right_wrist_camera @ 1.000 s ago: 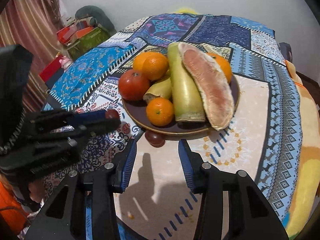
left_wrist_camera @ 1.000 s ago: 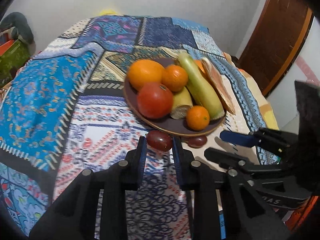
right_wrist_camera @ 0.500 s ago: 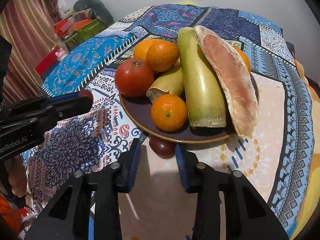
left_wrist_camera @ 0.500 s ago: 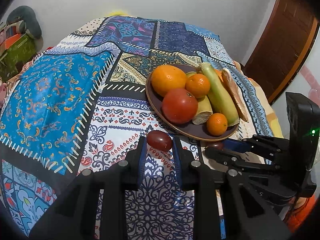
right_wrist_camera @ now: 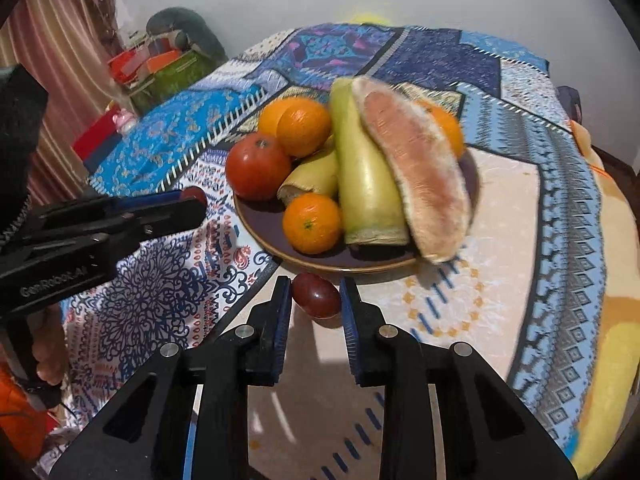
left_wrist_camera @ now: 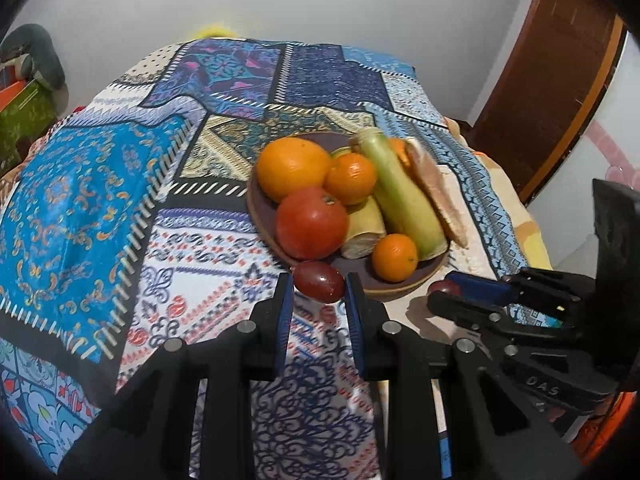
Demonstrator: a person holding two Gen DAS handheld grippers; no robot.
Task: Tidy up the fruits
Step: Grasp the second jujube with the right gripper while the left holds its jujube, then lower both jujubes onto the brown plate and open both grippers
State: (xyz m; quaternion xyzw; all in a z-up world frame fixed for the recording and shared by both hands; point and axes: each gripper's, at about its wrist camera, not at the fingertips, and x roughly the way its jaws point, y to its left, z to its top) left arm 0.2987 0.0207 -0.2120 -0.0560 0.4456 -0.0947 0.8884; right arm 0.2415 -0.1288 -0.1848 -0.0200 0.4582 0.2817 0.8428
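- Patterned tablecloth (left_wrist_camera: 120, 208) covers the whole table; the brown plate (right_wrist_camera: 360, 264) sits near its middle, at 12 o'clock from both grippers.
- Plate load: long green gourd (right_wrist_camera: 364, 176) and pink-fleshed slice (right_wrist_camera: 416, 172) lying side by side, long axes running 11-to-5 in the right wrist view; tomato (right_wrist_camera: 256, 168) at 9 o'clock; oranges (right_wrist_camera: 302, 126) at the far side; cut banana piece (right_wrist_camera: 312, 178) at centre; small mandarin (right_wrist_camera: 312, 224) at the near rim.
- Left gripper (left_wrist_camera: 318, 292): closed down on a dark red plum (left_wrist_camera: 319, 286), pads pressing both ends, the fruit's long axis across the jaws. Plum sits just off the plate's near rim.
- Right gripper (right_wrist_camera: 314, 296): clamped on a second plum (right_wrist_camera: 316, 295), long axis also across the jaws, just outside the rim at 6 o'clock.
- Judgement: both plums lie at 6 o'clock of the plate, so each hand needs a short lift toward 12 o'clock. The right hand looks nearer to bare plate.
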